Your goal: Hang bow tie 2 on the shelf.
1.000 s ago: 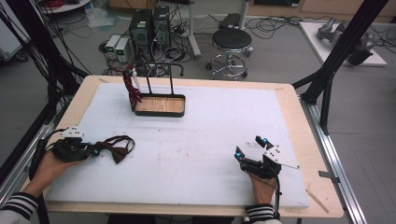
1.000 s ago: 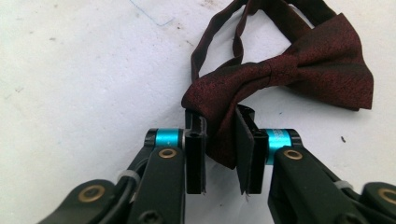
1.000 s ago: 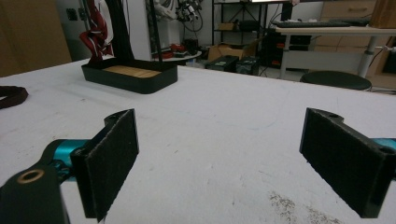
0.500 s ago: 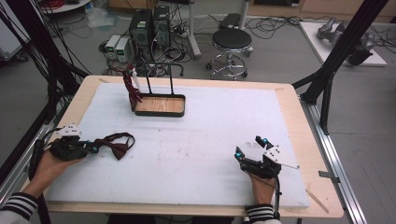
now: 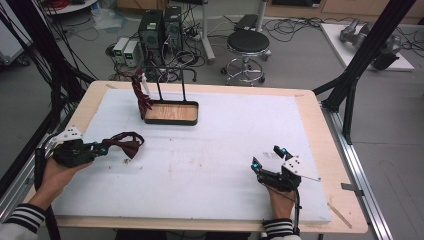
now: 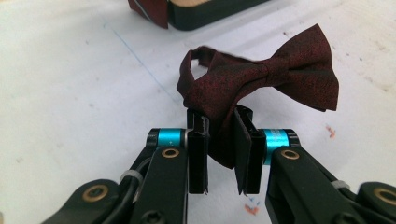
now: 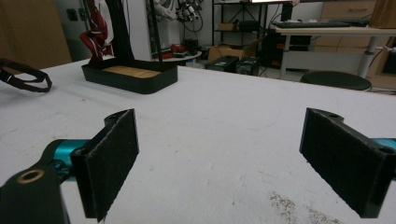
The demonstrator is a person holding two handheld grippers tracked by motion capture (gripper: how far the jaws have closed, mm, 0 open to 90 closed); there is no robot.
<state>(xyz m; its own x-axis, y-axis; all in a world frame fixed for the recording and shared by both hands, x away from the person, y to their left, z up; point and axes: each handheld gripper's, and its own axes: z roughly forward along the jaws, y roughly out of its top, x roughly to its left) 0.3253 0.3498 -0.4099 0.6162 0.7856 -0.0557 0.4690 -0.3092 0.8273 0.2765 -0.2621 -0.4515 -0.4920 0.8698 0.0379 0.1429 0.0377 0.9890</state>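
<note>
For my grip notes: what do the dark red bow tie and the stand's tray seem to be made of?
The bow tie looks like woven fabric, matte with a fine dark speckle; it folds softly where the left hand-held gripper pinches it. The tray seems to have a black rim, metal or plastic, matte, around a light floor with wood-like grain.

The dark red fabric bow tie [image 6: 275, 77] with a thin matching neck strap [image 5: 121, 135] was near the left edge of the white table top [image 5: 215, 165], toward its near corner. One wing was pinched between black pads, so it hung just above the surface. Its knot was pulled tight at the centre, and the strap curled in a loop behind it.
</note>
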